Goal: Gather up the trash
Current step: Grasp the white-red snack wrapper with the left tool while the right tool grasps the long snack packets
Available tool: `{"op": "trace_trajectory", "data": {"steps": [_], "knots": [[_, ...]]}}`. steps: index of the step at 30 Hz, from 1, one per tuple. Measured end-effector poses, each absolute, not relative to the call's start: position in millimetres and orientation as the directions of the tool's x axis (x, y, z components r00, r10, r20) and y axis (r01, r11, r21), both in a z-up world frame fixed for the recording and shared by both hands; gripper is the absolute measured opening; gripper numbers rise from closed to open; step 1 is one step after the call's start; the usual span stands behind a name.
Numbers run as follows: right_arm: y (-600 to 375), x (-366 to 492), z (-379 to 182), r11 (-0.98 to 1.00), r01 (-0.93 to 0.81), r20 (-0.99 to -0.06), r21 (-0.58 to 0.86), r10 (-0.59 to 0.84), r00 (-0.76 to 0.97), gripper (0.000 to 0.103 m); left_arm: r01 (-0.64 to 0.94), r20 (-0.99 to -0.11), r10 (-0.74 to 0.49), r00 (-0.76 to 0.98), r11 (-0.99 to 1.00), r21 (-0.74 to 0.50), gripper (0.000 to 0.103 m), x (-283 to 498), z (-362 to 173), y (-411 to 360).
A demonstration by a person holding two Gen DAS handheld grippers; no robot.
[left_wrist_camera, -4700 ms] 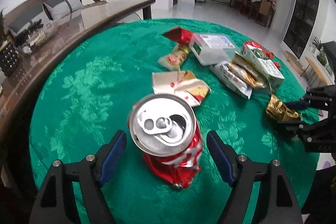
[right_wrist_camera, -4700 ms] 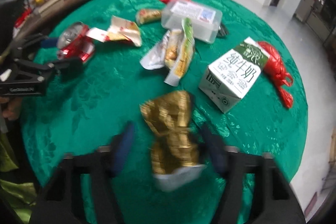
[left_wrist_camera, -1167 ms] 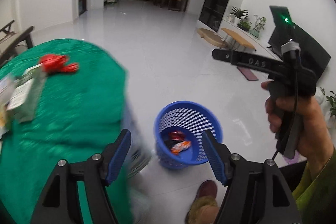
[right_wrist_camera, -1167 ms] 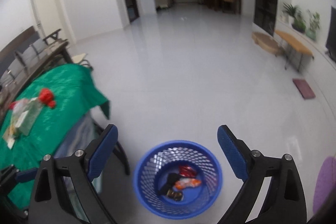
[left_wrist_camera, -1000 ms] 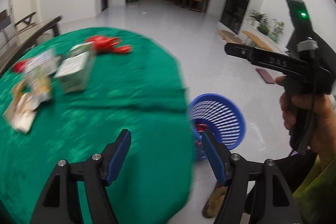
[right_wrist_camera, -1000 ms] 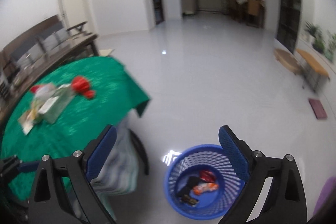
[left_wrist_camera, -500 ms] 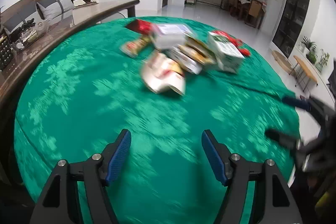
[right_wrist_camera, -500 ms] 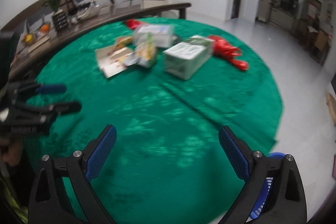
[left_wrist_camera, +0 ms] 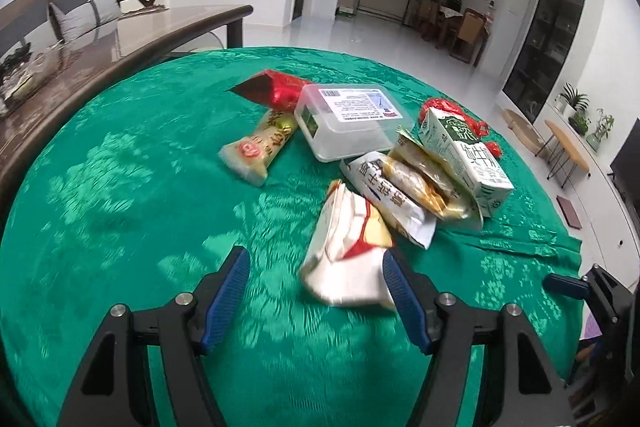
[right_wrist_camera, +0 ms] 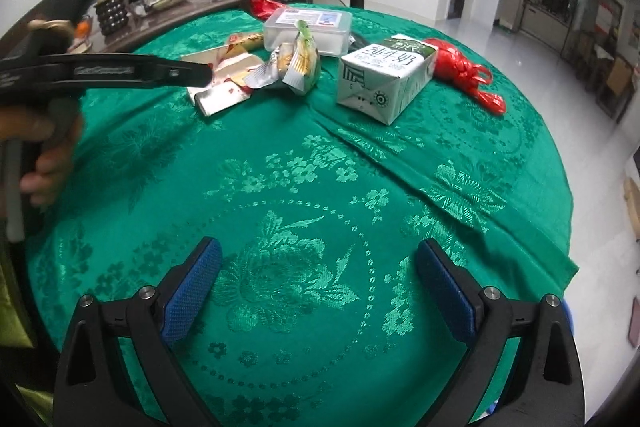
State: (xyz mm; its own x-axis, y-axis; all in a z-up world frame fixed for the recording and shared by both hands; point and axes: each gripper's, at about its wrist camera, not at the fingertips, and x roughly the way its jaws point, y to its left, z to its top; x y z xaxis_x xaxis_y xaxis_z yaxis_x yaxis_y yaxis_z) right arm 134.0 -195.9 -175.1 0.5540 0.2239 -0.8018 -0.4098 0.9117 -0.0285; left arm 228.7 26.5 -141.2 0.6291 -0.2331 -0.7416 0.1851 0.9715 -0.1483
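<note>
**Both grippers over the green tabletop, trash still heaped at the far side**

In the left wrist view, a brown side table [left_wrist_camera: 120, 31] runs along the upper left, beside the green tabletop [left_wrist_camera: 120, 187]. The left gripper [left_wrist_camera: 316, 291] fills the bottom of the frame, its jaws parted about halfway and gripping nothing; a crumpled white and red wrapper [left_wrist_camera: 348, 251] lies on the cloth just ahead, close against the right-hand finger. Further up sit a yellow snack packet [left_wrist_camera: 260, 147], a red foil bag [left_wrist_camera: 276, 89] and a clear plastic box [left_wrist_camera: 348, 119]. Right of centre lie two more snack wrappers [left_wrist_camera: 404, 195], then a green and white milk carton [left_wrist_camera: 468, 155] with a red plastic bag [left_wrist_camera: 444, 107] behind it.

In the right wrist view, a hand [right_wrist_camera: 40, 155] at the left edge holds the other tool. The right gripper [right_wrist_camera: 320, 271] at the bottom stands wide open and empty above bare cloth, well apart from the trash in the upper half.
</note>
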Motion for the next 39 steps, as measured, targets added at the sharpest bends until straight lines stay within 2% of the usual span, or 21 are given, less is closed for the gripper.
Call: {"op": "trace_trajectory", "data": {"steps": [1, 4, 6, 8, 12, 15, 18, 22, 26, 30, 34, 35, 36, 37, 39], "knots": [[-196.3, 133.2, -175.1, 0.911, -0.410, -0.800, -0.030, 0.224, 0.556, 0.099, 0.191, -0.741, -0.233, 0.630, 0.971, -0.144, 0.069, 230.9, -142.1, 25.6], [-198.2, 130.9, -174.5, 0.912, -0.410, -0.795, -0.030, 0.227, 0.563, 0.100, 0.213, -0.731, -0.254, 0.633, 0.965, -0.151, 0.055, 234.2, -144.0, 24.6], [-198.7, 129.9, -174.8, 0.913, -0.407, -0.792, -0.031, 0.227, 0.567, 0.101, 0.223, -0.729, -0.274, 0.627, 0.960, -0.169, 0.027, 235.2, -146.2, 25.5], [-198.8, 129.6, -175.0, 0.914, -0.406, -0.788, -0.032, 0.226, 0.572, 0.102, 0.238, -0.730, -0.292, 0.618, 0.954, -0.180, 0.011, 234.3, -147.2, 23.9], [-198.5, 130.0, -175.1, 0.914, -0.405, -0.783, -0.035, 0.226, 0.579, 0.103, 0.228, -0.712, -0.271, 0.648, 0.961, -0.158, 0.010, 220.0, -141.4, 25.4], [-198.5, 131.1, -174.9, 0.913, -0.406, -0.785, -0.035, 0.227, 0.577, 0.103, 0.179, -0.726, -0.265, 0.634, 0.964, -0.195, 0.010, 206.3, -141.2, 37.2], [-196.9, 132.5, -171.1, 0.915, -0.401, -0.785, -0.036, 0.222, 0.578, 0.101, 0.140, -0.740, -0.231, 0.632, 0.973, -0.183, 0.010, 193.1, -137.8, 48.7], [-180.7, 149.8, -148.9, 0.913, -0.408, -0.743, -0.029, 0.253, 0.620, 0.101, 0.103, -0.736, -0.212, 0.643, 0.976, -0.191, 0.010, 183.4, -133.5, 66.4], [-145.8, 191.4, -133.7, 0.901, -0.433, -0.741, -0.021, 0.276, 0.612, 0.095, 0.076, -0.734, -0.208, 0.647, 0.975, -0.209, 0.010, 183.7, -132.5, 78.1], [-106.7, 238.5, -143.0, 0.888, -0.451, -0.777, -0.087, 0.223, 0.588, 0.089, 0.076, -0.733, -0.208, 0.648, 0.975, -0.209, 0.010, 182.3, -131.6, 79.9], [-86.4, 270.2, -166.5, 0.883, -0.452, -0.842, -0.124, 0.147, 0.519, 0.077, 0.082, -0.735, -0.223, 0.640, 0.971, -0.224, 0.010, 180.5, -132.1, 82.2], [-86.2, 274.0, -169.8, 0.888, -0.440, -0.847, -0.132, 0.130, 0.516, 0.071, 0.083, -0.736, -0.227, 0.637, 0.970, -0.227, 0.010, 181.3, -132.2, 82.0], [-86.9, 275.5, -170.5, 0.892, -0.427, -0.842, -0.146, 0.115, 0.528, 0.048, 0.084, -0.737, -0.232, 0.635, 0.969, -0.233, 0.010, 180.6, -132.8, 82.2], [-88.3, 275.1, -168.3, 0.897, -0.415, -0.834, -0.153, 0.108, 0.542, 0.040, 0.087, -0.738, -0.236, 0.632, 0.968, -0.235, 0.010, 179.8, -133.3, 81.7], [-95.4, 270.7, -163.4, 0.907, -0.411, -0.836, -0.089, 0.156, 0.526, 0.036, 0.095, -0.740, -0.238, 0.629, 0.968, -0.231, 0.010, 178.6, -133.9, 79.4]]}}
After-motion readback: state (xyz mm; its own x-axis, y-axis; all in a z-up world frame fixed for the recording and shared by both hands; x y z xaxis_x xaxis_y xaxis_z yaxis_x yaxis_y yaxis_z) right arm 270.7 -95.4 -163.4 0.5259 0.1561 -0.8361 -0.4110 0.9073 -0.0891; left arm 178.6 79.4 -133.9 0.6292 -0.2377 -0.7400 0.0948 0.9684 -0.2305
